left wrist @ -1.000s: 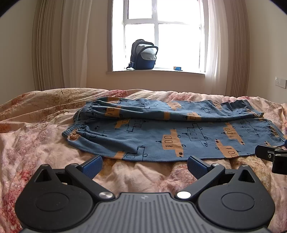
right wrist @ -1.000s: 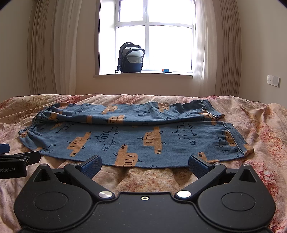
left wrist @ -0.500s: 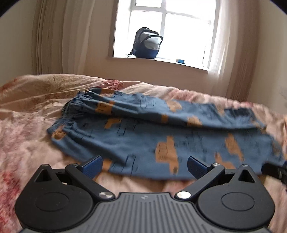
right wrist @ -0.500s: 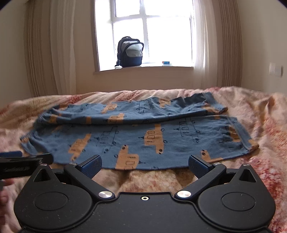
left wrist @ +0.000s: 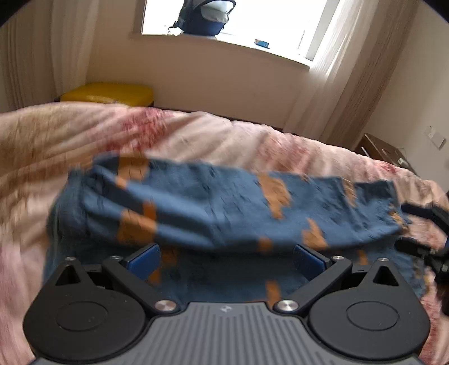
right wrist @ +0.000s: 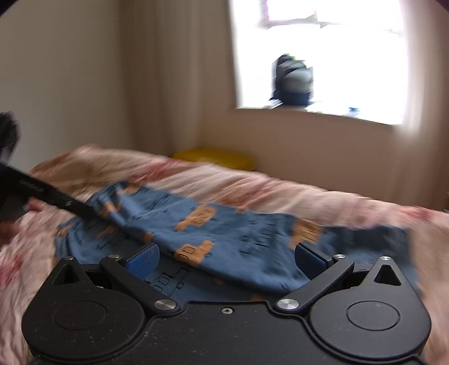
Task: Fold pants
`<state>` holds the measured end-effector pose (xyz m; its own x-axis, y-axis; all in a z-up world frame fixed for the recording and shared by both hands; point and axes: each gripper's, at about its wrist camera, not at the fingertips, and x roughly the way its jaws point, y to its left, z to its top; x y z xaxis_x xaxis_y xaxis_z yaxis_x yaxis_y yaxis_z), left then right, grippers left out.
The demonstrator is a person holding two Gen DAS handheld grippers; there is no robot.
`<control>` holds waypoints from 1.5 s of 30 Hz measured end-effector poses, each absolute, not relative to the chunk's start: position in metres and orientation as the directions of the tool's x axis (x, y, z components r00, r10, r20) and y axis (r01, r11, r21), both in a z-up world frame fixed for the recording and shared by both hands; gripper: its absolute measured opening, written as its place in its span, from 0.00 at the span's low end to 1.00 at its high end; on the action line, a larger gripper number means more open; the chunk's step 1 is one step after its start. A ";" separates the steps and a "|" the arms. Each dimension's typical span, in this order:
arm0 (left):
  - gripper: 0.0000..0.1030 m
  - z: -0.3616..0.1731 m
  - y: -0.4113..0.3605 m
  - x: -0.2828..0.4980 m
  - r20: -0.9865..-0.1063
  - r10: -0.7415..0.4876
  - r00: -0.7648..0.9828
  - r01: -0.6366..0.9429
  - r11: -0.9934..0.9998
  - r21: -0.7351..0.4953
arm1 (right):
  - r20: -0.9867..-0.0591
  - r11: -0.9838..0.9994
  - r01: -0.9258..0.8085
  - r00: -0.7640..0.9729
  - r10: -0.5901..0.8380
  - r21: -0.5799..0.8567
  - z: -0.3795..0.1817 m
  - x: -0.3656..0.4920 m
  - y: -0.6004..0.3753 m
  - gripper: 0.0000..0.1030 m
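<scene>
Blue pants with orange vehicle prints (left wrist: 213, 207) lie folded lengthwise on the floral bedspread (left wrist: 196, 134). My left gripper (left wrist: 226, 257) is open, low over the near edge of the pants at the waistband side. My right gripper (right wrist: 227, 257) is open over the near edge at the leg-end side of the pants (right wrist: 224, 233). Both views are blurred by motion. The right gripper's fingers (left wrist: 421, 213) show at the right edge of the left wrist view, and the left gripper's finger (right wrist: 56, 199) shows at the left of the right wrist view, touching the cloth's far corner.
A yellow box (left wrist: 106, 92) stands past the bed's far edge below the window. A blue backpack (left wrist: 204, 14) sits on the sill. Curtains hang at both sides. A brown nightstand (left wrist: 381, 148) is at the far right by the wall.
Both grippers have moved forward and down onto the pants, from in front of them to over their near edge. Both views tilted and blurred. The jaws stay open.
</scene>
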<state>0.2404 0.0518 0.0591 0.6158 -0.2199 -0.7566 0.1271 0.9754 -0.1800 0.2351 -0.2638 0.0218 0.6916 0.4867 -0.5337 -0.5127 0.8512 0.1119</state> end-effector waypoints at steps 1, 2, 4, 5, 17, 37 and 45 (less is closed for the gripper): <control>1.00 0.059 0.056 0.250 -0.741 -0.193 0.643 0.125 0.981 -0.147 | -0.537 0.843 -0.528 0.684 0.494 0.103 0.020 0.255 -0.261 1.00; 1.00 0.061 0.061 0.262 -0.723 -0.167 0.671 0.130 0.986 -0.107 | -0.537 0.838 -0.538 0.682 0.497 0.092 0.019 0.266 -0.257 1.00; 1.00 0.065 0.067 0.285 -0.684 -0.114 0.721 0.140 0.990 -0.018 | -0.572 0.813 -0.580 0.651 0.499 0.049 0.015 0.305 -0.246 1.00; 1.00 0.066 0.069 0.298 -0.659 -0.096 0.746 0.157 0.987 0.034 | -0.584 0.797 -0.604 0.638 0.502 0.026 0.012 0.321 -0.241 0.99; 0.94 0.030 0.073 0.380 -0.786 -0.272 0.555 0.619 0.767 0.172 | -0.716 0.524 -0.849 0.327 0.617 0.064 -0.021 0.433 -0.214 0.69; 0.02 0.032 0.078 0.349 -0.714 -0.063 0.697 0.477 0.784 0.397 | -0.702 0.576 -0.802 0.502 0.505 -0.159 -0.012 0.402 -0.218 0.00; 0.02 0.058 0.069 0.384 -0.548 0.019 0.836 0.266 0.861 0.435 | -0.526 0.714 -0.636 0.730 0.436 -0.292 0.029 0.427 -0.214 0.00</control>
<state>0.3841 0.0693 0.0583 0.8360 0.0189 -0.5484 0.2657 0.8606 0.4346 0.4271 -0.2137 0.0287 0.7305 0.4356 -0.5260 -0.6361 0.7143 -0.2918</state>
